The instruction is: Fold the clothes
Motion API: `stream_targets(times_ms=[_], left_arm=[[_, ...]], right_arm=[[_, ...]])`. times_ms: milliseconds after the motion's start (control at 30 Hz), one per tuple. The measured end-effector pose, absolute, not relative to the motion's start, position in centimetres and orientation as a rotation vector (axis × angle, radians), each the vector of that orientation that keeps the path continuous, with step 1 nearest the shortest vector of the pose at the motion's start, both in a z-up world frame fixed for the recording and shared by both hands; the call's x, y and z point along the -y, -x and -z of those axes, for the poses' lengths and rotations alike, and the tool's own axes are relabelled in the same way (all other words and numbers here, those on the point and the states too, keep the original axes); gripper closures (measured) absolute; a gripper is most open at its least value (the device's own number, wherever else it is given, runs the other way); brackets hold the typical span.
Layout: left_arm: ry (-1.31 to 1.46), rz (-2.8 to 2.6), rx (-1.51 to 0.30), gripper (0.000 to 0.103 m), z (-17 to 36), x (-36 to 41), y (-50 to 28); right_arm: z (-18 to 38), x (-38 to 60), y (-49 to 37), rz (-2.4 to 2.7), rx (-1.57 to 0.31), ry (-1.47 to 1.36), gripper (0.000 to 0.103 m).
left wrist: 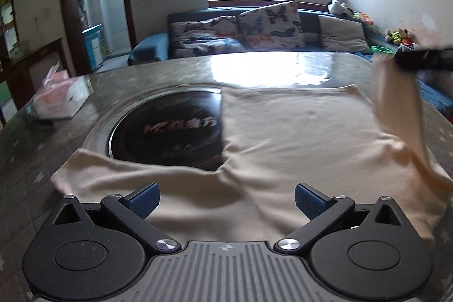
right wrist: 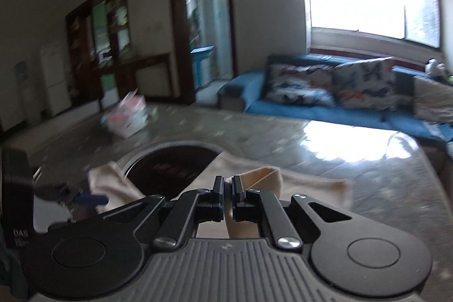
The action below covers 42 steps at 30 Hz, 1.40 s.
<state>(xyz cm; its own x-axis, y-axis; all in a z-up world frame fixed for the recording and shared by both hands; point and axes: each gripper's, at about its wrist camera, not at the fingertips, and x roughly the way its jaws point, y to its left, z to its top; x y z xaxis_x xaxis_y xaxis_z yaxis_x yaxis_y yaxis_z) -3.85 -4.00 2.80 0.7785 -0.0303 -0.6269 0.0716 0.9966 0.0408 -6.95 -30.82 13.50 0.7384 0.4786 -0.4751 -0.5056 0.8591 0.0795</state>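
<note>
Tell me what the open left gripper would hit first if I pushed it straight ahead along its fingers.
Most likely the cream garment spread on the table: the left gripper points down at the cloth just ahead of its fingertips. Depth is unclear, but nothing else shows in between.

Cream garment (left wrist: 283, 137) spread on table, one edge lifted.

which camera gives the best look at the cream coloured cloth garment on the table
The left wrist view: the cream cloth garment lies spread across most of the frame. The right wrist view shows only a blurred strip of it pinched in the right gripper.
</note>
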Motion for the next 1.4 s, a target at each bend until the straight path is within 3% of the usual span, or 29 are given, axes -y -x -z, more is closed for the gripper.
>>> stream_targets(times_ms=[267, 300, 400, 467, 567, 633, 733, 833, 1267, 1400], left_arm=[[-0.048, 0.049, -0.672, 0.0, -2.8, 3.4, 4.2], [-0.047, 0.05, -0.669, 0.0, -2.9, 3.4, 4.2], [-0.048, 0.078, -0.65, 0.001, -3.4, 3.9, 4.3], [-0.057, 0.108, -0.641, 0.004, -3.5, 4.7, 4.2], [-0.079, 0.146, -0.636, 0.016, -3.3, 6.0, 3.8], [-0.094, 0.17, -0.633, 0.028, -3.1, 6.9, 3.5], [-0.099, 0.221, -0.62, 0.042, -3.0, 8.0, 3.1], [-0.123, 0.246, -0.609, 0.045, -2.7, 9.1, 2.6], [-0.153, 0.2, -0.708, 0.042, -0.6, 10.0, 1.0], [-0.15, 0.217, -0.714, 0.047, -0.6, 10.2, 1.0]], right_arm=[[-10.2, 28.4, 6.9, -0.639, -0.611, 0.045, 0.093], [-10.3, 28.6, 6.9, -0.636, -0.61, 0.049, 0.087], [-10.6, 29.9, 7.1, -0.604, -0.6, 0.061, 0.055], [-10.7, 31.2, 7.3, -0.57, -0.596, 0.073, 0.051], [-10.3, 33.8, 7.5, -0.489, -0.614, 0.104, 0.037], [-9.7, 35.6, 7.6, -0.429, -0.631, 0.132, 0.026], [-8.5, 38.2, 7.9, -0.359, -0.666, 0.136, 0.025], [-7.6, 39.8, 7.9, -0.321, -0.69, 0.127, 0.025], [-5.4, 41.7, 6.0, -0.221, -0.678, 0.114, 0.014], [-5.2, 41.6, 6.4, -0.219, -0.676, 0.112, 0.013]])
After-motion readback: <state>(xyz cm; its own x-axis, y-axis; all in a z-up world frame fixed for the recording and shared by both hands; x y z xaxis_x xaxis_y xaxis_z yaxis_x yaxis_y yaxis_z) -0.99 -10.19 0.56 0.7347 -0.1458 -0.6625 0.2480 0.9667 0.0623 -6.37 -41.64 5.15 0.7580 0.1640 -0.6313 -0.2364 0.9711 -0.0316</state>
